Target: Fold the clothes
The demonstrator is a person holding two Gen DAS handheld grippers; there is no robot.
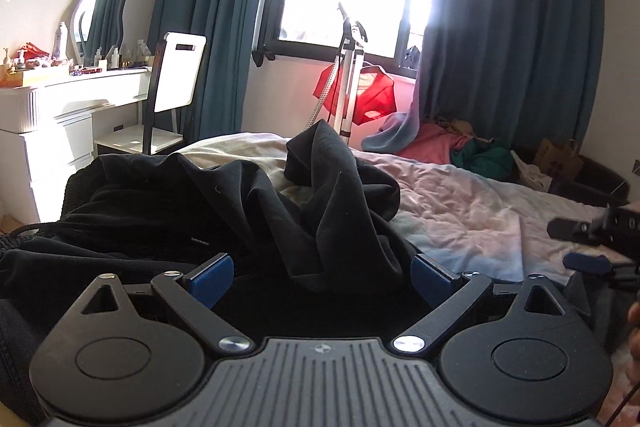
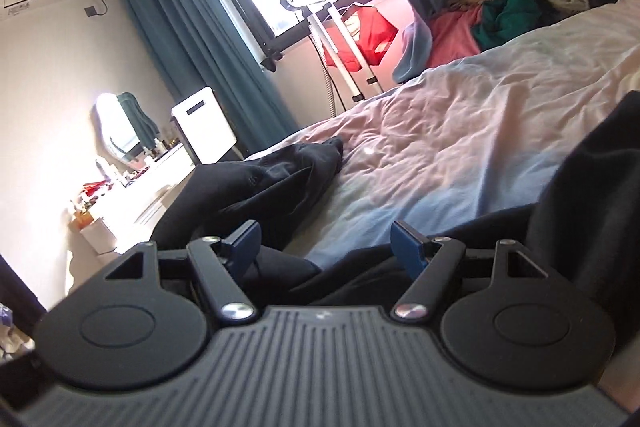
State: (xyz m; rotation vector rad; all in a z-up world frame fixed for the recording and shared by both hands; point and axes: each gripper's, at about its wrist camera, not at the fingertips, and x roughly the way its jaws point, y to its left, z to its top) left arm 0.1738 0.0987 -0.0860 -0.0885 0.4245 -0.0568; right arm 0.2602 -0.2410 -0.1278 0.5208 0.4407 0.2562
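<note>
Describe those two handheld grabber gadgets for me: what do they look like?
Both match. The left gripper and right gripper each have a grey ribbed plastic body, two round black side discs, black linkage arms on silver screws, and flat blue finger pads.

Black garment (image 1: 224, 211): matt woven cloth, soft and creased, at centre left. Bed (image 1: 460, 211): pale cloth sheet, wrinkled, dull finish. Left tongs (image 1: 322, 273): matt black plastic arms, blue pads, bright metal screw heads. Curtains (image 1: 512, 27), upper right: heavy teal cloth. Paper bag (image 1: 560, 157), far right: brown, matt.
</note>
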